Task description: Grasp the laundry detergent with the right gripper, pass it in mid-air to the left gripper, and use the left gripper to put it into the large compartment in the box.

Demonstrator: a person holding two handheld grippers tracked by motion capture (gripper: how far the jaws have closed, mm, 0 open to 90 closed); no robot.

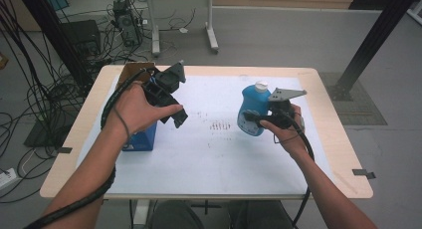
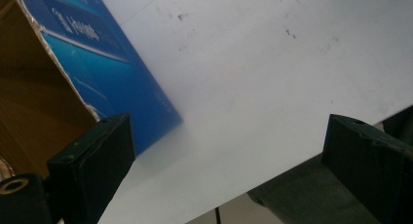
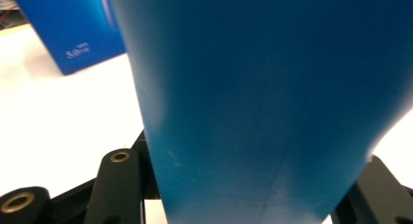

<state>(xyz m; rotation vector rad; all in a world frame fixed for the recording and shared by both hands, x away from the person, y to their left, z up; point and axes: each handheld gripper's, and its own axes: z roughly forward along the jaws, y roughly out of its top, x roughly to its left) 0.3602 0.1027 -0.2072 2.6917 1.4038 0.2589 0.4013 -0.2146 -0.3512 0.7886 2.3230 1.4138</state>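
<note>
At left, we hold the left gripper point(image 1: 171, 97) wide and empty by the open blue box point(image 1: 142, 137), while the right gripper point(image 1: 259, 120) clamps the blue bottle point(image 1: 253, 111), seemingly lifted; next, carry it boxward.

Two bare forearms reach in from the near edge, each hand wrapped around a black gripper with a thick cable trailing back along the arm. The left hand point(image 1: 137, 111) holds the left gripper point(image 1: 171, 102) raised, tilted forward and down, its two jaws standing wide apart with nothing between them. The right hand point(image 1: 290, 132) holds the right gripper point(image 1: 254, 118) pointing leftward, grey plate on top, its jaws clamped.
</note>
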